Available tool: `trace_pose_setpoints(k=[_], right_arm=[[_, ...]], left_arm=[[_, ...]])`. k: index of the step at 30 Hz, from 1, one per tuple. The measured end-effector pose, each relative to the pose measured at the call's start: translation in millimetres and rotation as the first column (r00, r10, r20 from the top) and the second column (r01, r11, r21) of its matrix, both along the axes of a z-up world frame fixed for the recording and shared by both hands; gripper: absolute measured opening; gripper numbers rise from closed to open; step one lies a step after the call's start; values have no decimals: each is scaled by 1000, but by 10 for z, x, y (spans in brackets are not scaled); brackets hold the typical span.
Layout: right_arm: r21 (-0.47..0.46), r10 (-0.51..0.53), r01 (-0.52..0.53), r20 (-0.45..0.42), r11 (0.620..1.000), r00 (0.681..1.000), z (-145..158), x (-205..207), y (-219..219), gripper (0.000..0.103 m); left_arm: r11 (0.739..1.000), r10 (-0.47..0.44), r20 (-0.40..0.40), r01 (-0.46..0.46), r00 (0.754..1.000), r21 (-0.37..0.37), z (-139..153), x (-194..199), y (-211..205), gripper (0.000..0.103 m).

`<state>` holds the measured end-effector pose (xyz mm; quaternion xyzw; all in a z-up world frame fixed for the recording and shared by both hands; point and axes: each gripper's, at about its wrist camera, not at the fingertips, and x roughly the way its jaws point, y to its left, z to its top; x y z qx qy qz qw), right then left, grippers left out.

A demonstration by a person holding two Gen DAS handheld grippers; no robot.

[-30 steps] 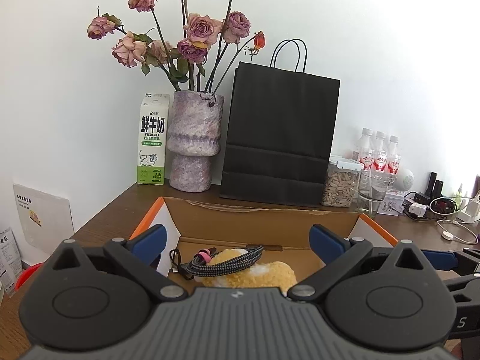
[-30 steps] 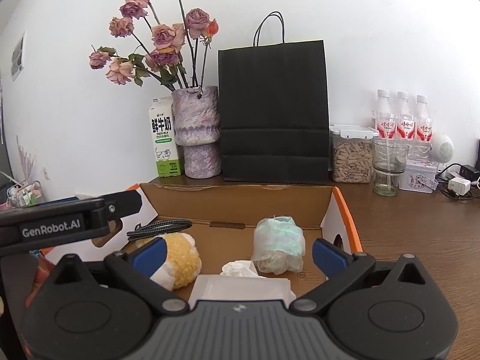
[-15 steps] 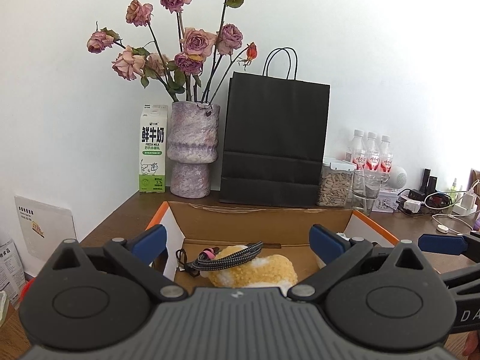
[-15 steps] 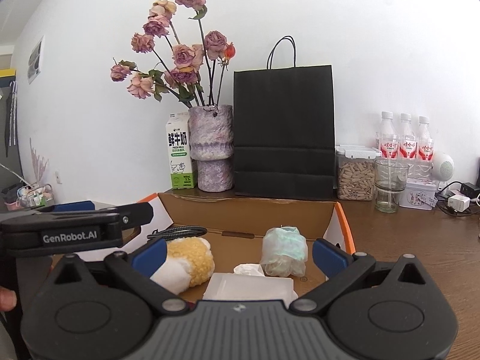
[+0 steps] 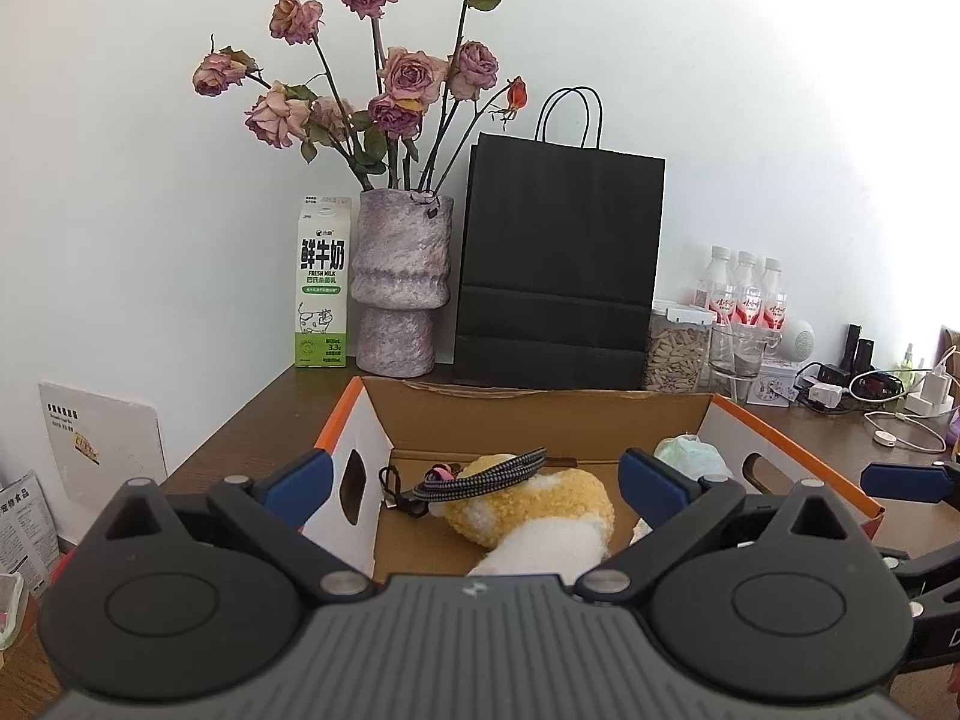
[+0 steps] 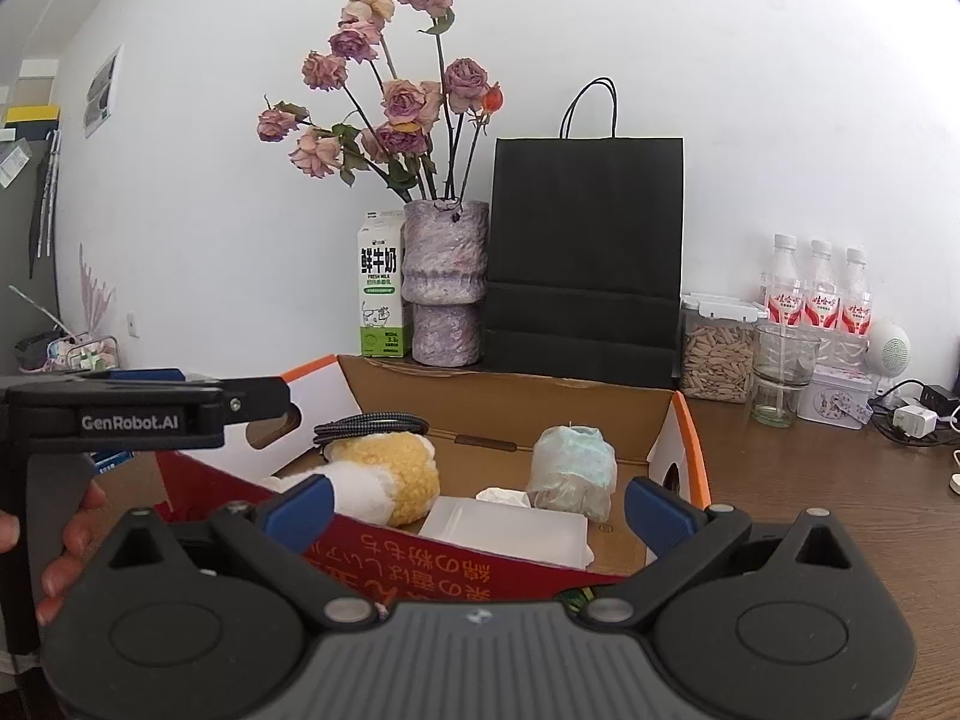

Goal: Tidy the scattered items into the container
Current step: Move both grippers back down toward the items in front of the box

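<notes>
Open cardboard box (image 6: 510, 402) holds yellow-white plush (image 6: 384, 474), braided cable (image 6: 372, 423), wrapped bundle (image 6: 570, 471), white tray (image 6: 510, 531).

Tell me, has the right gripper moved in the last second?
Yes. It pulled back and up: the cardboard box sits farther off, its red front wall now showing.

Wood desk (image 6: 840, 516) w/ box (image 6: 510, 402), vase (image 6: 444, 288), bag (image 6: 585, 252), milk (image 6: 381, 294).

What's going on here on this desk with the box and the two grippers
A person is tidying loose things into a cardboard box with a gripper in each hand. Both the left gripper and the right gripper are open and empty, held just in front of the box. Inside lie a yellow plush toy with a braided cable on it, a wrapped bundle, a tissue and a white tray.
</notes>
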<state>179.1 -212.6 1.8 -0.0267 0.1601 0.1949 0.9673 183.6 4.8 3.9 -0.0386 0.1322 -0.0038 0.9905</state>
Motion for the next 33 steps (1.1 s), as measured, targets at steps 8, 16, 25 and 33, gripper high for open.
trace_pose_setpoints(k=[8,16,25,33], right_arm=[[-20,-14,14,-16,1000,1000,-86,-138,-61,103],[-35,-8,7,-30,999,1000,-135,-312,-136,103],[-15,-34,33,-64,999,997,-152,-535,-255,103],[-41,-52,48,-127,998,991,-243,-671,-315,103]], left_arm=[[1000,24,-20,-24,1000,7,-73,-167,80,103],[998,59,-54,-59,997,-8,-158,-411,231,103],[997,78,-106,-79,991,-10,-194,-654,356,103],[996,94,-141,-92,986,18,-262,-860,435,103]])
